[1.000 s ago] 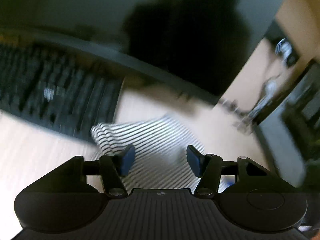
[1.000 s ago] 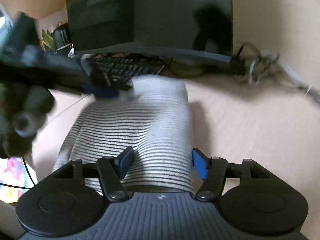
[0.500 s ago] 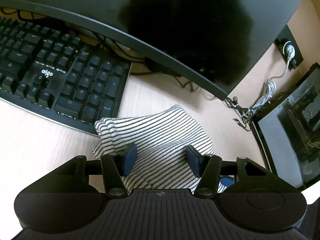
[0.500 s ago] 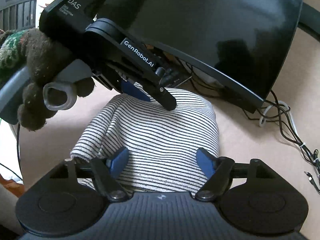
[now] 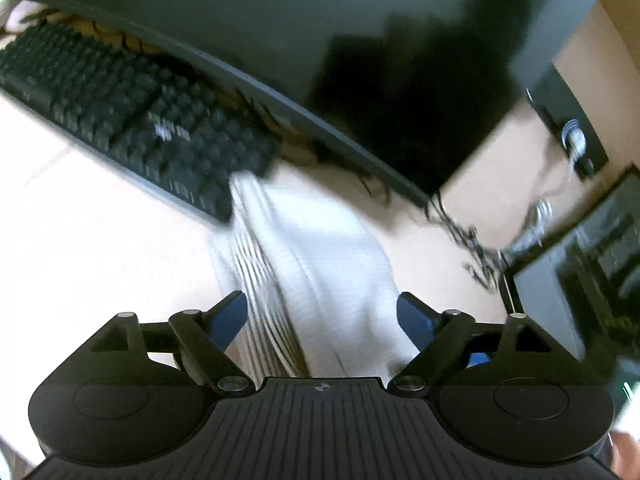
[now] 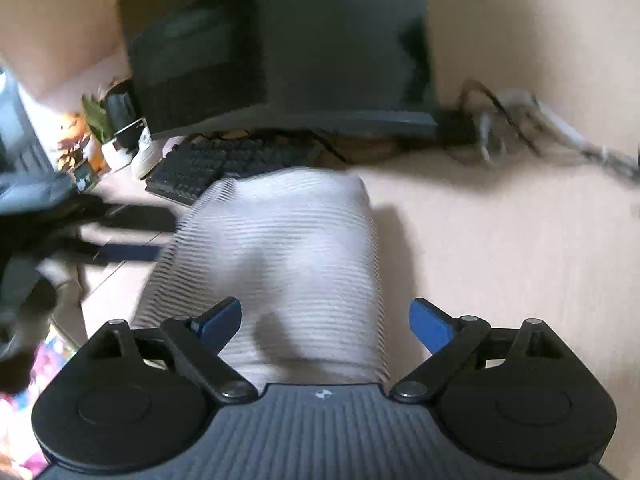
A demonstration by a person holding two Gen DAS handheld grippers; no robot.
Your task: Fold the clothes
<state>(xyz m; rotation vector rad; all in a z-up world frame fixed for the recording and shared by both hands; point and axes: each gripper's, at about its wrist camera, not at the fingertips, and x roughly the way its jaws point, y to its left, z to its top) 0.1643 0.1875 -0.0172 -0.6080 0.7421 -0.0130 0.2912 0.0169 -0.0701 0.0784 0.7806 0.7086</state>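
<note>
A folded white garment with thin dark stripes (image 5: 316,264) lies on the light wooden desk, its far end next to the keyboard. It also shows in the right wrist view (image 6: 288,264). My left gripper (image 5: 322,316) is open and empty, its blue pads to either side of the garment's near end. My right gripper (image 6: 326,318) is open and empty over the garment's near end. The left gripper appears blurred at the left of the right wrist view (image 6: 120,254), beside the garment. Both views are motion-blurred.
A black keyboard (image 5: 120,120) lies at the back left, under a dark monitor (image 5: 320,40). A cable bundle (image 5: 480,248) and a wall socket (image 5: 574,140) are at the right. Potted plants (image 6: 96,120) and bright clutter sit at the far left.
Both grippers have swung, and both views are blurred now. The left gripper has pulled off the top of the garment to its left side. Both stay open.
</note>
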